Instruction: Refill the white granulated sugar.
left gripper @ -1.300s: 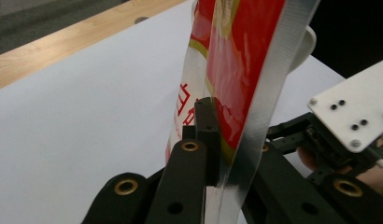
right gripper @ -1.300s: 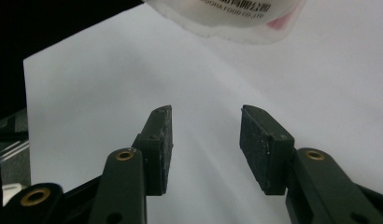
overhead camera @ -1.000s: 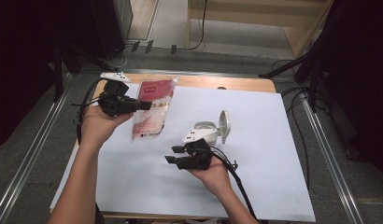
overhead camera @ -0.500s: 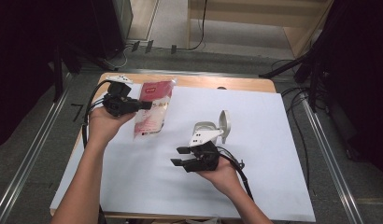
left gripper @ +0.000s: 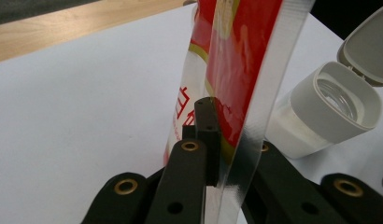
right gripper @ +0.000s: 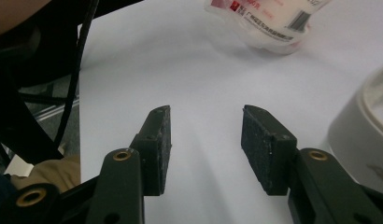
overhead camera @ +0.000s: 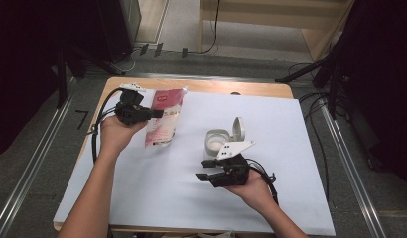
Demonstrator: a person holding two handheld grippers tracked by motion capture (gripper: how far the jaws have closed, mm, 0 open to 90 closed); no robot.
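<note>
**Hazard notes: pouch held at one edge beside an open container**

Current state. The left gripper [overhead camera: 154,113] is pinching the red and white pouch [overhead camera: 164,121] by its clear sealed edge; in the left gripper view the jaws are pressed together on that strip [left gripper: 255,121]. In the high view the pouch stands toward the far left of the white surface [overhead camera: 142,198], its lower end resting on or just above the sheet. The white container [overhead camera: 217,141] stands near the middle of the surface with its hinged lid [overhead camera: 238,130] up. The right gripper [overhead camera: 205,170] is spread with nothing between its pads [right gripper: 158,149], and sits just beside the container on the near side.

Likely faults, as judgements:

1. Slippage. The grip is on a thin, glossy margin. A quick tilt or lift could draw the strip out of the jaws and drop the pouch.
2. Container upset. The container is light-looking and unsupported. A swing of the pouch, or a nudge from the right gripper, could tip it or knock the lid shut.
3. Spillage. If the pouch is to be emptied into the container, a floppy, one-sided hold gives poor aim; contents could land on the surface.
4. Cable snag. The trailing cable [overhead camera: 95,134] may drag against the surface edge and jerk the hold.
</note>
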